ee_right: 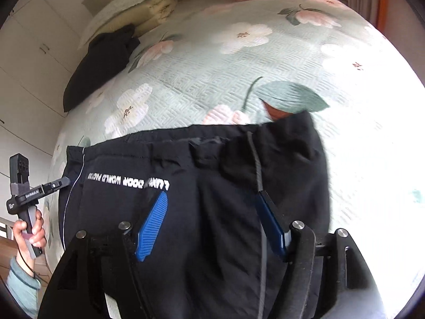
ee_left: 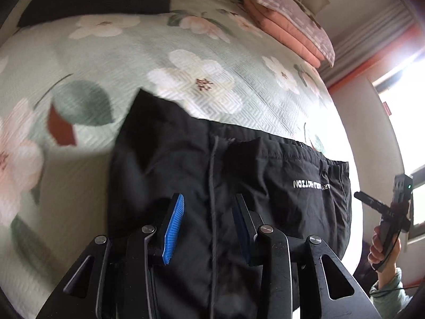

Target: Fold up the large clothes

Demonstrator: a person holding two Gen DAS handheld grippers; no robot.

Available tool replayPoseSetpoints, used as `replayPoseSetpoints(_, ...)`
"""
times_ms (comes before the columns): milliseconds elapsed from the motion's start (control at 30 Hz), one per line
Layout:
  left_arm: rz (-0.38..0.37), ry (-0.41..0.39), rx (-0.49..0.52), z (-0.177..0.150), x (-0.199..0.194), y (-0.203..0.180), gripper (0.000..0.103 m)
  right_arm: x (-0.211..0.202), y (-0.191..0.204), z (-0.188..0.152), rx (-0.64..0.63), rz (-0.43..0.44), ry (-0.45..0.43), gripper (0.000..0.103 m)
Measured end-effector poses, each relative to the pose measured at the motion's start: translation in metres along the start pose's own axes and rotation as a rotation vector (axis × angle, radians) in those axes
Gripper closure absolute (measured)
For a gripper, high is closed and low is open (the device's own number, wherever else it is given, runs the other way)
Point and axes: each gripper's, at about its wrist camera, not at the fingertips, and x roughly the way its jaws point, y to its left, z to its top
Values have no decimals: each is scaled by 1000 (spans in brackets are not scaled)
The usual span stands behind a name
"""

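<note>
A large black garment (ee_left: 231,186) with white lettering lies on the floral bedspread (ee_left: 159,61); it also shows in the right wrist view (ee_right: 202,186). My left gripper (ee_left: 209,207) is open just above one end of the garment, blue pads apart, nothing between them. My right gripper (ee_right: 212,207) is open above the other end, with a grey drawcord (ee_right: 259,170) running by its right finger. Each gripper shows in the other's view, hand-held at the garment's edge: the right one (ee_left: 372,204) and the left one (ee_right: 53,184).
Folded pink bedding (ee_left: 287,26) and a pillow lie at the head of the bed. Another black garment (ee_right: 98,63) lies near beige folded bedding (ee_right: 156,2). A bright window (ee_left: 406,122) and curtain are at the right, wardrobe doors at the left.
</note>
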Motion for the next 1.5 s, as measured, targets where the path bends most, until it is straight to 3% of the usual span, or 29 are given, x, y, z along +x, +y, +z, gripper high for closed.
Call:
replayPoseSetpoints(167,45,44,-9,-29,-30,23,64,-21,-21,-35,-39,-92,65,22)
replayPoseSetpoints(267,43,81,-36,-44,-37,41,64,-16,-37,-51,-24,-98,107,22)
replayPoseSetpoints(433,40,106,-111,-61,-36,69,64,-8,-58,-59,3,-101,102,22)
replayPoseSetpoints(533,9,102,-138,-63,-35,75,64,-5,-66,-58,9,-110,109,22)
replayPoseSetpoints(633,-73,106,-161,-63,-30,80,64,1,-76,-57,27,-91,113,22)
replayPoseSetpoints(700,-154,133,-187,-63,-20,87,64,6,-85,-58,53,-56,115,22)
replayPoseSetpoints(833,-248,158,-252,-65,-1,109,64,18,-105,-60,113,46,110,22)
replayPoseSetpoints(933,-329,178,-290,-62,11,120,63,25,-125,-62,164,104,119,15)
replayPoseSetpoints(1067,-389,205,-297,-56,24,121,35,33,-141,-63,184,162,162,6)
replayPoseSetpoints(1200,-477,262,-310,-54,48,118,33,48,-159,-66,237,320,217,3)
replayPoseSetpoints(1267,-521,278,-318,-53,61,119,25,59,-168,-67,273,403,238,3)
replayPoseSetpoints(1500,-611,311,-329,-52,92,118,22,74,-163,-62,207,542,252,0)
